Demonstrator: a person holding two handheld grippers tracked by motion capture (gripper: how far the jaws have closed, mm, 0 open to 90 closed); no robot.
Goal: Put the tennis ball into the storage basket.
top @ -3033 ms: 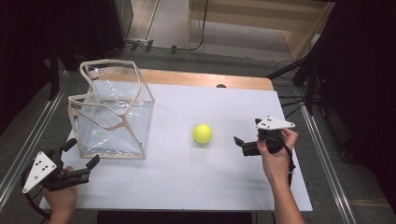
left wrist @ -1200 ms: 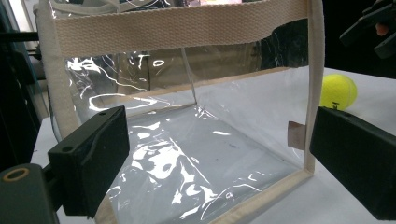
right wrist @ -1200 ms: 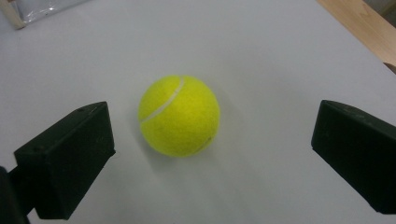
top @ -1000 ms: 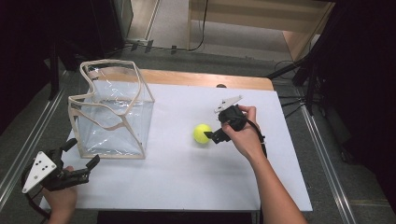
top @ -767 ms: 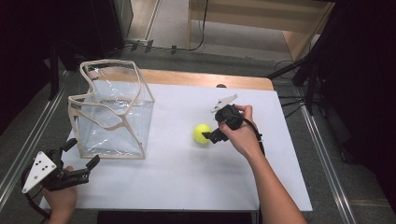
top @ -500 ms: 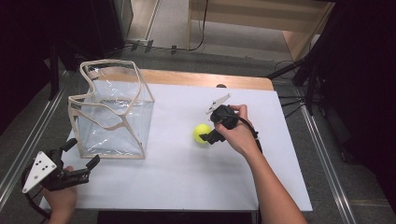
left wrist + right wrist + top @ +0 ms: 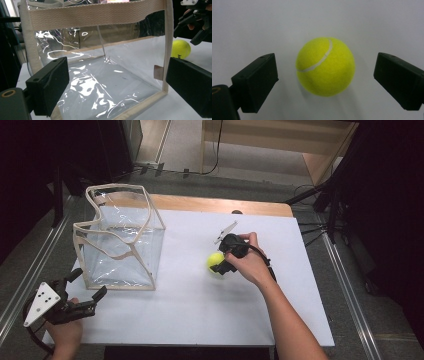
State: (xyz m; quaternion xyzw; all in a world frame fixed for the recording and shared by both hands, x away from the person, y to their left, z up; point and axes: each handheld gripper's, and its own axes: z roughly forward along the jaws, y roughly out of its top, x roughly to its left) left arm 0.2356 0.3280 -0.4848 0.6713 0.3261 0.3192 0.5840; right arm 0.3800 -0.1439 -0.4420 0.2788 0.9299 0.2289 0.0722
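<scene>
The tennis ball lies right of the clear bag — light, felt-covered, springy, likely to roll. The right gripper, jaws just closing yet apart, should clamp its middle.

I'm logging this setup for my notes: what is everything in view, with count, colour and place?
tennis ball: one, yellow-green, on the white table right of centre, between the right gripper's jaws, untouched.
clear bag: one, transparent with beige webbing trim, standing open at the table's left.
table: one, white top, wooden far edge.
left gripper: black, open, at the near left corner, facing the bag.
right gripper: black, open around the ball, jaws just been closing.
</scene>
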